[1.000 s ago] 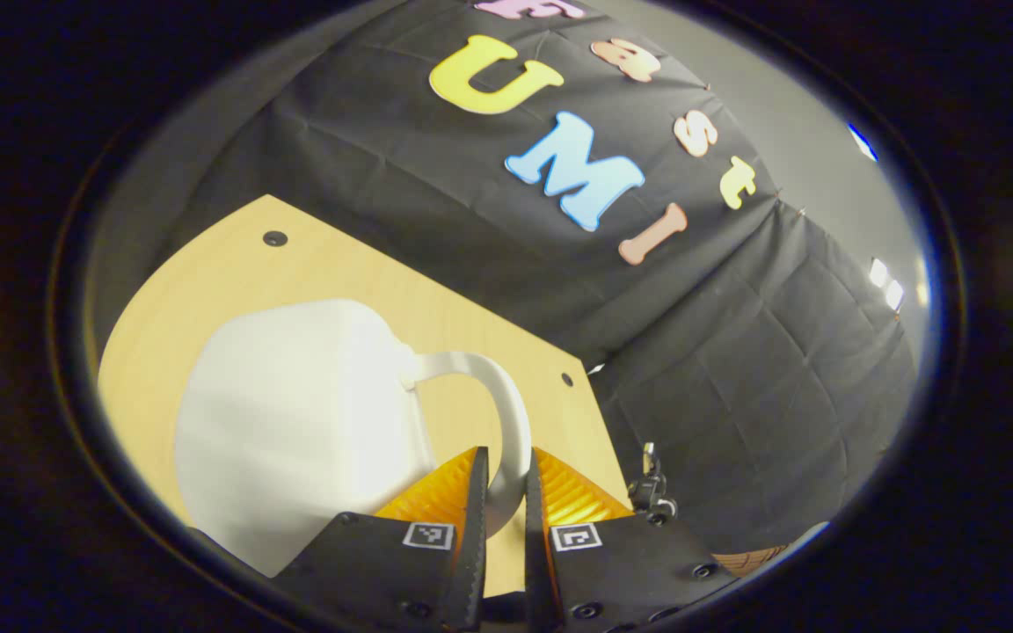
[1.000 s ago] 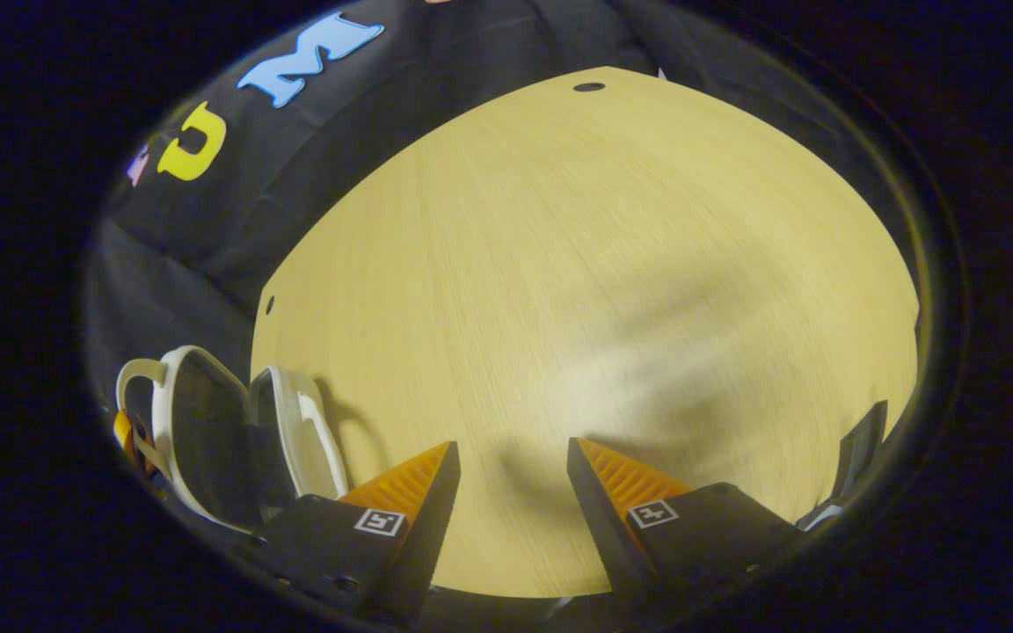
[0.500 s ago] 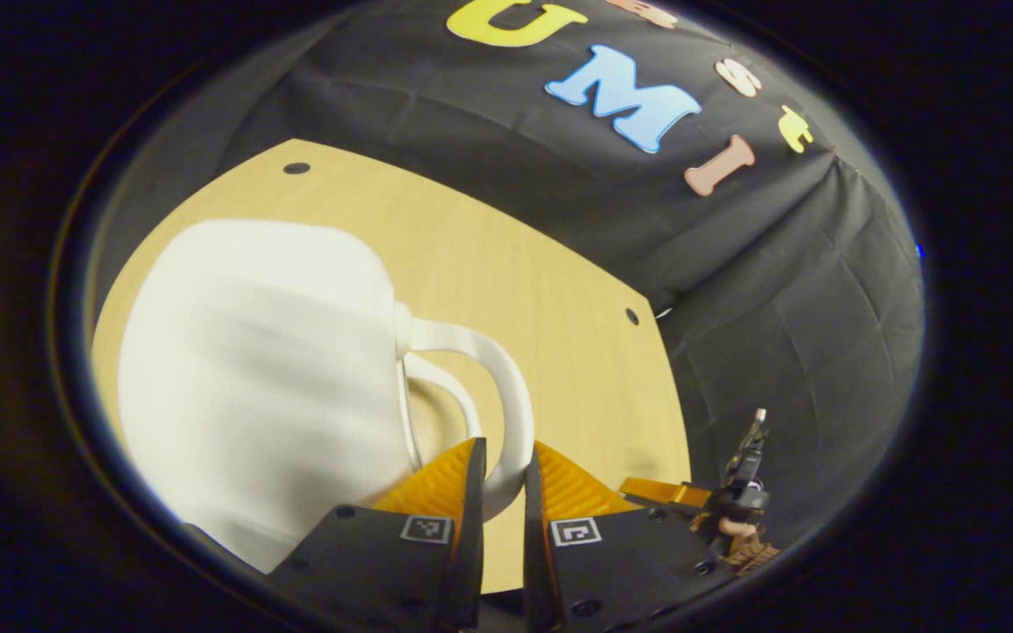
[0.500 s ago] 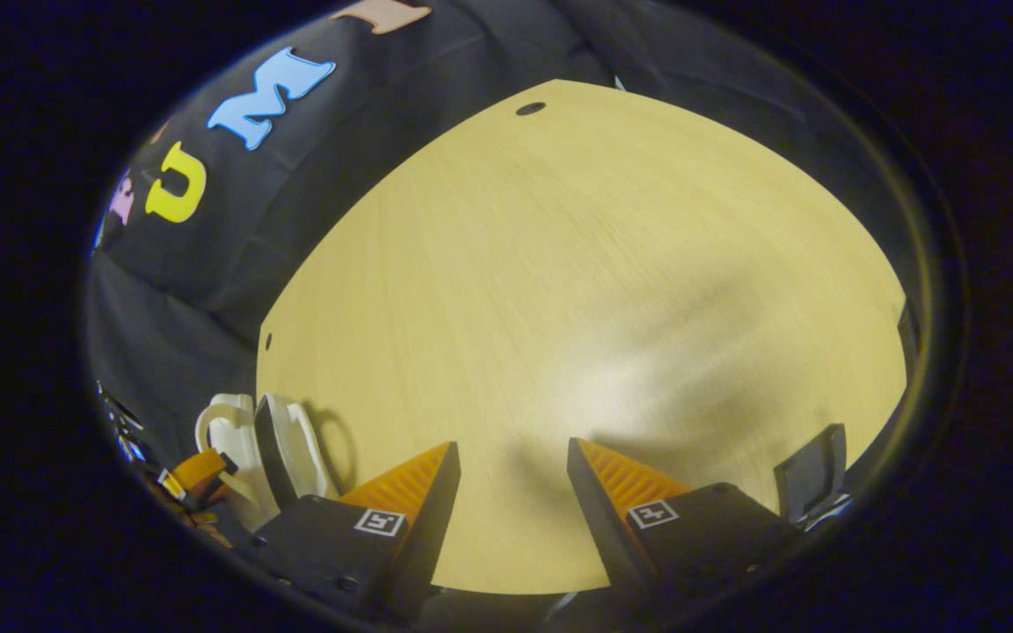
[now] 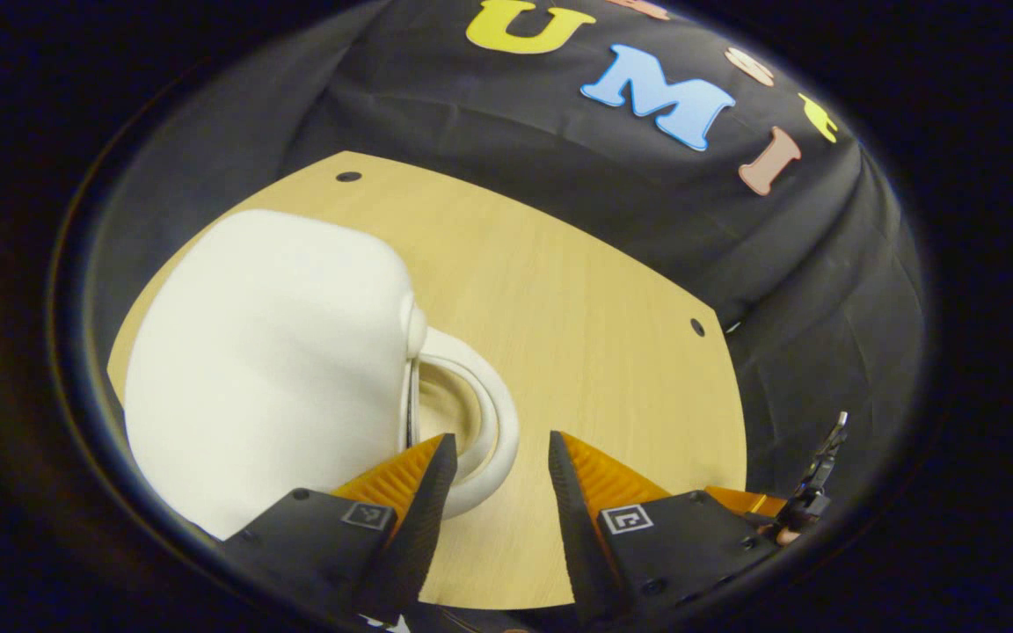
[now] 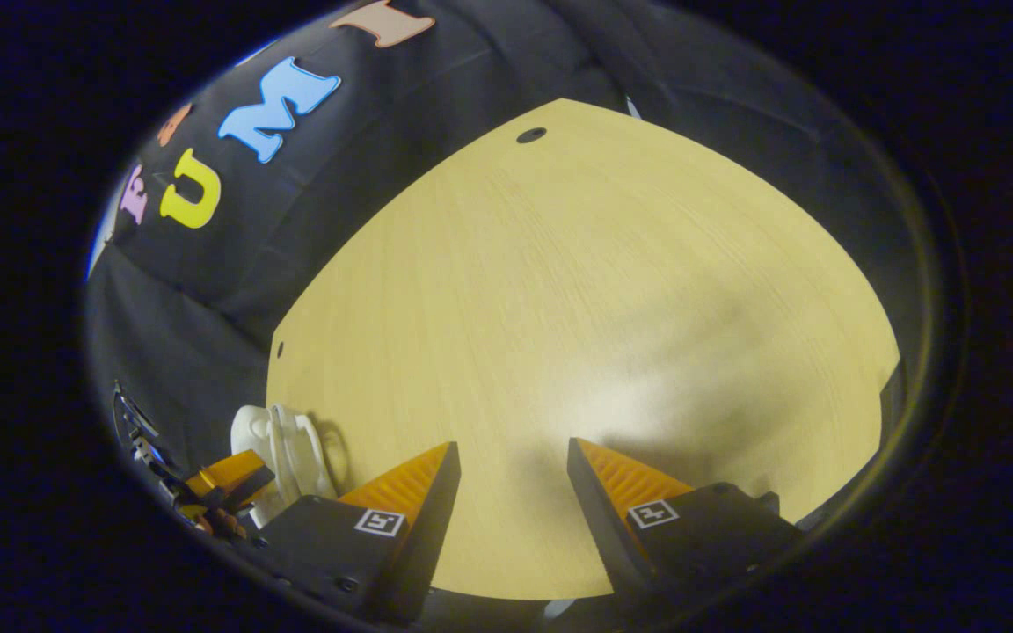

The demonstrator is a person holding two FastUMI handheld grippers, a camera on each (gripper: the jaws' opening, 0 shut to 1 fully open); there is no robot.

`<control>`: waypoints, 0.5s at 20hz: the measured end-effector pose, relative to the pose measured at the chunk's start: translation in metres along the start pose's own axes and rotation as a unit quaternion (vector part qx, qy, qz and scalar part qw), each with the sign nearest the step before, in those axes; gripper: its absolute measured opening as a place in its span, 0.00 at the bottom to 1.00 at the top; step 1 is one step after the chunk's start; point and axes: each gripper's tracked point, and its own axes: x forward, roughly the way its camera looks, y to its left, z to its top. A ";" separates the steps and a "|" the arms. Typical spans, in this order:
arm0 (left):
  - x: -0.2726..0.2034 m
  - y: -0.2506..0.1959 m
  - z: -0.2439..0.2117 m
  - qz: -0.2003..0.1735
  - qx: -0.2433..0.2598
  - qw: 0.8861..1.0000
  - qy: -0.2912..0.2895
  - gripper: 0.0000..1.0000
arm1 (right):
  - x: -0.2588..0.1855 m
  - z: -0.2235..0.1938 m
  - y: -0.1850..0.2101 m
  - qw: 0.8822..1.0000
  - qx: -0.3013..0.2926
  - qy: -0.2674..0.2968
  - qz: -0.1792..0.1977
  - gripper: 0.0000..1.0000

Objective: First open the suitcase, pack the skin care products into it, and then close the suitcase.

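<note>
My left gripper (image 5: 493,453) has its fingers spread apart, gripping nothing, and the white suitcase (image 5: 273,369) lies closed on the wooden table (image 5: 577,308) just left of them, its looped handle (image 5: 480,422) touching or nearly touching my left finger. No brand or label reads on the shell; the only markings are small square coded tags on my fingers. My right gripper (image 6: 511,462) is spread too, empty, over bare table (image 6: 577,290), with the suitcase (image 6: 287,444) small at the near left, beside the other gripper.

Suitcase (image 5: 269,369) blocks table's (image 5: 577,334) left; right side bare.
</note>
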 end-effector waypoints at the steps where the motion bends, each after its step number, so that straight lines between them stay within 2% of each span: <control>1: -0.005 -0.001 0.005 0.009 0.007 1.000 -0.011 0.73 | -0.001 0.003 0.001 1.000 -0.005 -0.003 0.003 0.76; 2: -0.008 -0.002 0.010 0.017 0.016 1.000 -0.021 0.64 | -0.003 0.007 0.002 1.000 -0.009 -0.007 0.006 0.76; 3: -0.012 -0.003 0.015 0.026 0.026 0.999 -0.029 0.73 | -0.004 0.012 0.005 1.000 -0.013 -0.011 0.009 0.76; 4: -0.016 -0.004 0.022 0.035 0.037 0.998 -0.040 0.64 | -0.007 0.018 0.010 1.000 -0.018 -0.017 0.013 0.76; 5: -0.021 -0.006 0.032 0.043 0.047 0.996 -0.056 0.73 | -0.011 0.026 0.015 0.999 -0.026 -0.030 0.014 0.76; 7: -0.034 -0.020 0.060 0.050 0.068 0.991 -0.101 0.73 | -0.022 0.053 0.027 0.996 -0.057 -0.074 0.013 0.76; 9: -0.047 -0.043 0.090 0.056 0.110 0.981 -0.151 0.73 | -0.043 0.088 0.046 0.986 -0.107 -0.131 0.007 0.76; 10: -0.057 -0.057 0.106 0.060 0.133 0.972 -0.182 0.80 | -0.058 0.109 0.059 0.977 -0.133 -0.168 0.005 0.76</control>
